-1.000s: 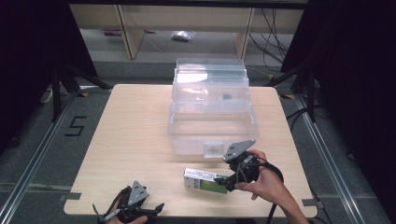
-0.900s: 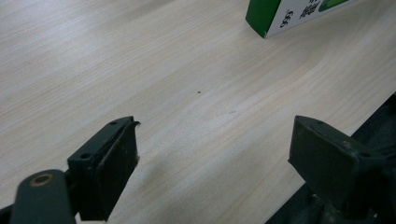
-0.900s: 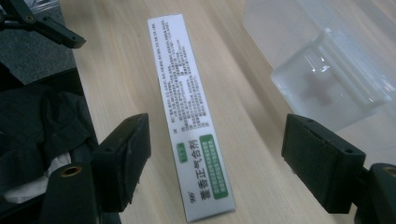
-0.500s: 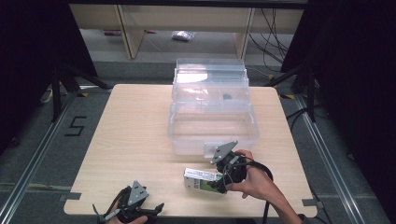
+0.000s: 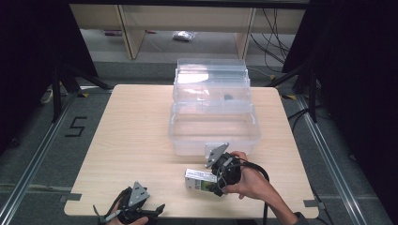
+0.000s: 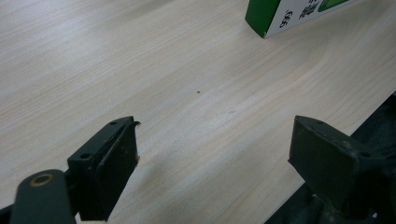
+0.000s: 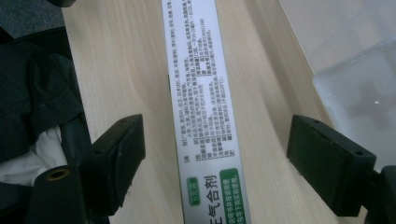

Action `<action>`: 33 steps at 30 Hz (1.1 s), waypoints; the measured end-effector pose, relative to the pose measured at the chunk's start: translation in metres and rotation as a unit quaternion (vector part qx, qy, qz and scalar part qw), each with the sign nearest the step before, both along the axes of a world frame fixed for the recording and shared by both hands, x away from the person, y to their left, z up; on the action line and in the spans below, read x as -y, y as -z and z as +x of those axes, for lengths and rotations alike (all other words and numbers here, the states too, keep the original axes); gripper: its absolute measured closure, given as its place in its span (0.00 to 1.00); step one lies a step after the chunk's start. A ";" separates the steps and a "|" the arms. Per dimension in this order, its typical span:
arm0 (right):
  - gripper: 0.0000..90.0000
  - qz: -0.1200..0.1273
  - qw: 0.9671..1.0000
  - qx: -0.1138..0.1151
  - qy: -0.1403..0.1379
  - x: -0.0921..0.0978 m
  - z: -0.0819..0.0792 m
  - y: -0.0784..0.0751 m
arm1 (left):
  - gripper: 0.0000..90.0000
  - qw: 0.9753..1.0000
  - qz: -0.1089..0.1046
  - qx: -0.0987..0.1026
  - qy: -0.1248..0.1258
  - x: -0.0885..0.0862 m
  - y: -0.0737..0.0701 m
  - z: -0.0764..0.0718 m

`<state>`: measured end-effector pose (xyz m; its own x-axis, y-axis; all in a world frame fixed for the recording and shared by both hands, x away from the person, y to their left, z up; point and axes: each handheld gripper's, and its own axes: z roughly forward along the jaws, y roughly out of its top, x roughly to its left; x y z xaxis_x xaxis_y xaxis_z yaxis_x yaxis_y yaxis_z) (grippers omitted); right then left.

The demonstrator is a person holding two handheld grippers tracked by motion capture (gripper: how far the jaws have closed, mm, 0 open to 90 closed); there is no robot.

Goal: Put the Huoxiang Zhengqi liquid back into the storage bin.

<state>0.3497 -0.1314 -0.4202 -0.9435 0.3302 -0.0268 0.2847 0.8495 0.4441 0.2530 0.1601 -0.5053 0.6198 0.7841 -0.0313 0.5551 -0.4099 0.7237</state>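
Table: pale wood-grain top (image 5: 131,140), set square in the middle of the floor.
Floor: grey (image 5: 42,140), with a black "5" mark (image 5: 75,126) left of the table.
Rails: metal tracks (image 5: 28,173) run along both sides.
Shelving: light wooden unit (image 5: 126,23) at the far end.
Cables: black wires (image 5: 274,21) hang at the far right.
Surroundings: dark drapes (image 5: 361,70) on both sides.

My left gripper (image 5: 133,210) sits low at the near-left edge, jaws spread wide — nothing between them in its own view. My right gripper (image 5: 217,180) is right of centre and near, gripped by my right hand (image 5: 248,180), the forearm coming in from the near-right. Its jaws stand wide apart too — angled down and leftward.
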 end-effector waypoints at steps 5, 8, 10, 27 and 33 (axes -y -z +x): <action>0.25 -0.014 1.000 0.000 -0.001 -0.006 0.000 0.003 | 0.16 1.000 -0.002 0.002 0.001 0.000 0.000 0.000; 0.25 -0.018 1.000 -0.002 -0.002 -0.009 -0.001 0.005 | 0.17 1.000 -0.001 0.002 0.002 0.000 0.000 0.000; 0.26 -0.018 1.000 0.002 -0.014 -0.010 0.001 0.005 | 0.16 1.000 -0.002 0.002 0.002 0.000 0.001 0.000; 0.40 -0.064 0.997 -0.009 -0.034 -0.022 0.006 0.015 | 0.16 1.000 -0.004 0.004 0.004 0.000 0.001 0.000; 0.44 -0.076 0.997 -0.015 -0.029 -0.024 0.006 0.018 | 0.16 1.000 -0.006 0.004 0.001 0.000 0.001 0.000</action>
